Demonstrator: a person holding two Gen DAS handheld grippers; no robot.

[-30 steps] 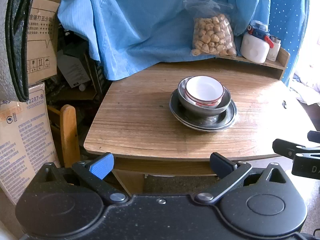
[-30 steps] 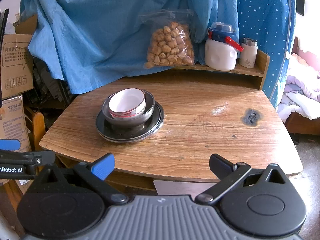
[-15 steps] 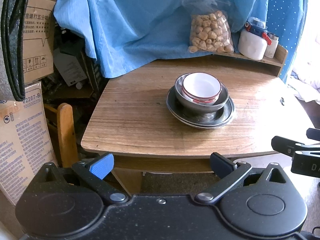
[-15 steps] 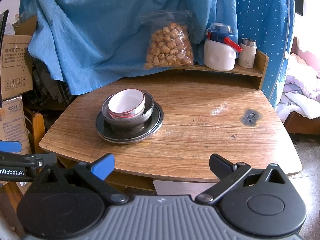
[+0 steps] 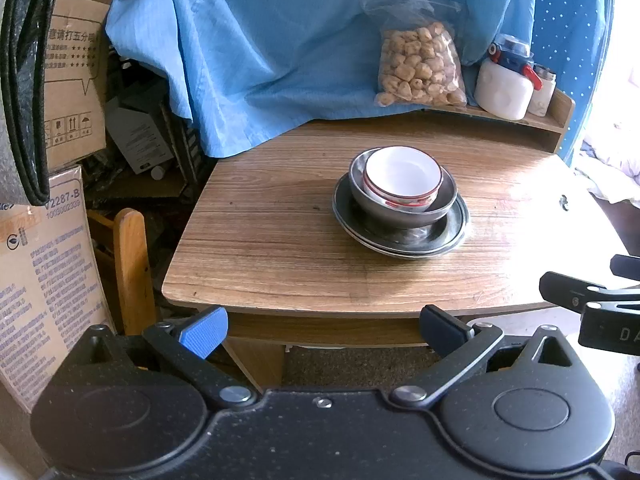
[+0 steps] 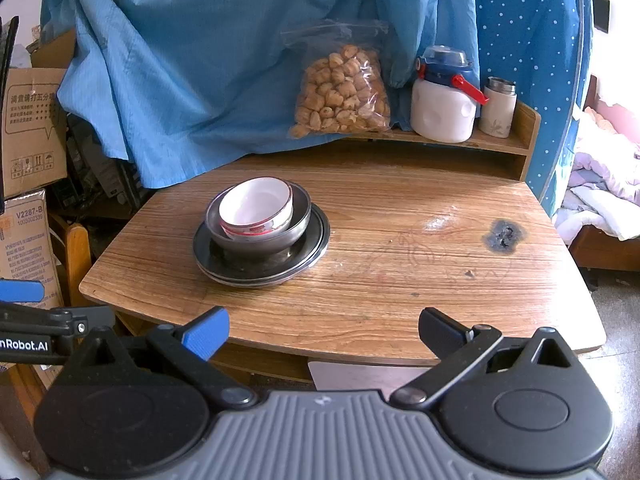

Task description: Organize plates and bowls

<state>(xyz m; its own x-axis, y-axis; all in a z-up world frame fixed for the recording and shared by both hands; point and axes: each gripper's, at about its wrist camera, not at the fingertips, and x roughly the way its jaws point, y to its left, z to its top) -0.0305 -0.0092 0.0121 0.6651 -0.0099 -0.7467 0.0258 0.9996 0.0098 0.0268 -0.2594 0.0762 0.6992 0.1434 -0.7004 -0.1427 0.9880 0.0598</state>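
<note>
With everything already nested in one stack, looks close to finished. White bowl (image 5: 402,174) with a red rim sitting inside metal bowl (image 5: 402,202), leaning slightly toward one wall; metal bowl resting on metal plates (image 5: 400,236), at least two by the doubled rims, near the middle of the wooden surface (image 5: 280,256). No other dish lying loose beside the stack. Left tool (image 5: 322,328) held back from the stack, off the near edge of the surface, blue and black fingers spread wide, gripping nothing. Right tool (image 6: 324,330) likewise off that edge, well apart from the stack, gaping and empty. Left to do, at most: centring the white bowl, judging by its tilt.
</note>
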